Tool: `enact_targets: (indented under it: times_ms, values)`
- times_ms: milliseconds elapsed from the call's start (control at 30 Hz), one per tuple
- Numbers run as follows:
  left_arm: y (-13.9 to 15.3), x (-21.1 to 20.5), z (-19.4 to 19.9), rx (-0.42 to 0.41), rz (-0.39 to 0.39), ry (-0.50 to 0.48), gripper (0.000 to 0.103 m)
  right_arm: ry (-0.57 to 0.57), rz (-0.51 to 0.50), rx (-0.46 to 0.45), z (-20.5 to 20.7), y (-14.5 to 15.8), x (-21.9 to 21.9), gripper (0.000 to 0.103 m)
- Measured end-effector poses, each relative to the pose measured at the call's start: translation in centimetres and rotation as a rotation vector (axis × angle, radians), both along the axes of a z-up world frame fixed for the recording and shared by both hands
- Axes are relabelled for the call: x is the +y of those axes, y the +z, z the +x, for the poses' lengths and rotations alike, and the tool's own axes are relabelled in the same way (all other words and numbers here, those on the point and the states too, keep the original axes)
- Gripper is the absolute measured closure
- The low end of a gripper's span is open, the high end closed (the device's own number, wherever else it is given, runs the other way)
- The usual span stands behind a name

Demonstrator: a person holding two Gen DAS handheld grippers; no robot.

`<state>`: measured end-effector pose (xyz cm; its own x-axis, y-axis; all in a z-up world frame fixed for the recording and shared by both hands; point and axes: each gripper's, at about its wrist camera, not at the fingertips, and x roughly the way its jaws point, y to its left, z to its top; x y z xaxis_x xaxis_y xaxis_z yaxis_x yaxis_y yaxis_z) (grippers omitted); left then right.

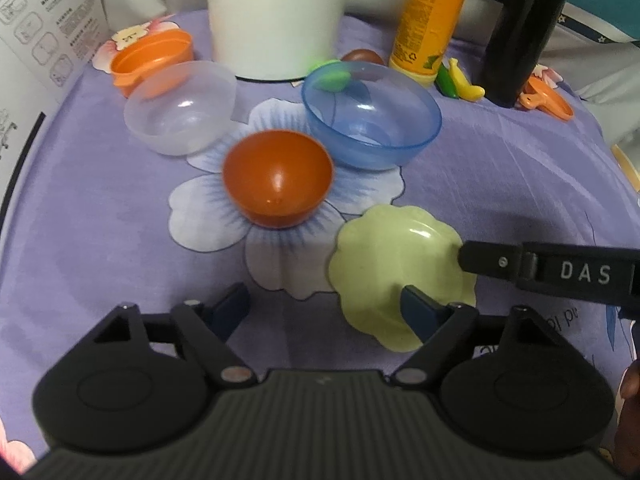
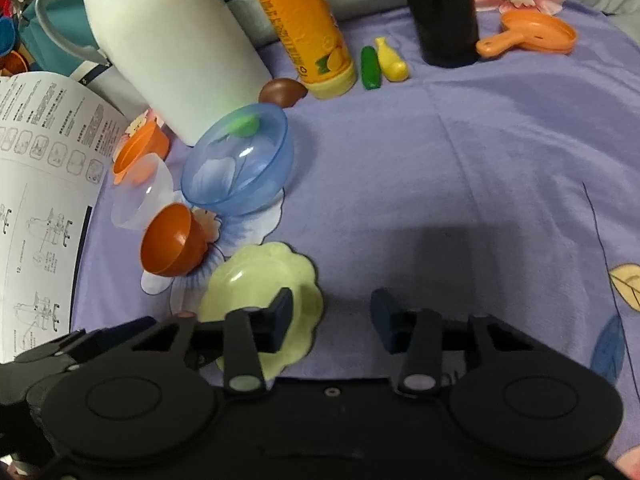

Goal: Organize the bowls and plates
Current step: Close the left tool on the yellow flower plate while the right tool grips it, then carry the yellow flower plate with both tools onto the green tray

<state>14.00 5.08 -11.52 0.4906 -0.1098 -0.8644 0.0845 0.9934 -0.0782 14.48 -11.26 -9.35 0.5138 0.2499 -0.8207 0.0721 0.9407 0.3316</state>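
Jaws of left gripper apart, nothing pressed; one blue finger over the pale green scalloped plate, the other over the purple flowered cloth. Jaws of right gripper also apart, straddling the same plate's rim: one finger above the plate, the other beyond its edge over bare cloth; pad contact not clear. Plate flat on the cloth, nearest both grippers. Just behind it, brown-orange bowl upright; farther back, blue bowl and clear bowl, side by side; small orange cup behind the clear one. At the rear: white jug, orange bottle, black bottle.
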Motion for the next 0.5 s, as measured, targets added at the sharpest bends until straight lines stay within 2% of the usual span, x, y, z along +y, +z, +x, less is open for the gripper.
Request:
enact_targets:
  times_ms: [67, 167, 200, 233, 267, 300, 333, 500]
  values:
    - [0.0, -0.5, 0.0, -0.011, 0.017, -0.007, 0.019, 0.01, 0.0, -0.007, 0.1, -0.1, 0.2, 0.065]
    - [-0.1, -1.2, -0.1, -0.025, 0.016, -0.042, 0.028, 0.029, -0.005, -0.015, 0.1, -0.3, 0.6, 0.08]
    - [0.0, -1.5, -0.1, -0.031, 0.021, -0.054, 0.036, 0.038, 0.005, -0.01, 0.1, -0.5, 0.8, 0.087]
    - [0.1, -1.8, -0.2, -0.038, 0.026, -0.068, 0.048, 0.044, 0.015, -0.012, -0.1, -0.5, 0.9, 0.088]
    - [0.2, -2.0, -0.4, -0.047, 0.023, -0.081, 0.05, 0.05, 0.017, -0.017, -0.2, -0.6, 1.0, 0.089]
    - [0.3, -2.1, -0.6, -0.057, 0.025, -0.085, 0.061, 0.05, 0.016, -0.021, -0.3, -0.6, 1.0, 0.089]
    - [0.4, -2.2, -0.7, -0.065, 0.035, -0.08, 0.065, 0.049, 0.018, -0.024, -0.3, -0.6, 1.0, 0.089]
    - [0.3, -2.0, -0.6, -0.067, 0.023, -0.067, 0.065, 0.055, 0.015, -0.032, -0.1, -0.7, 1.0, 0.09]
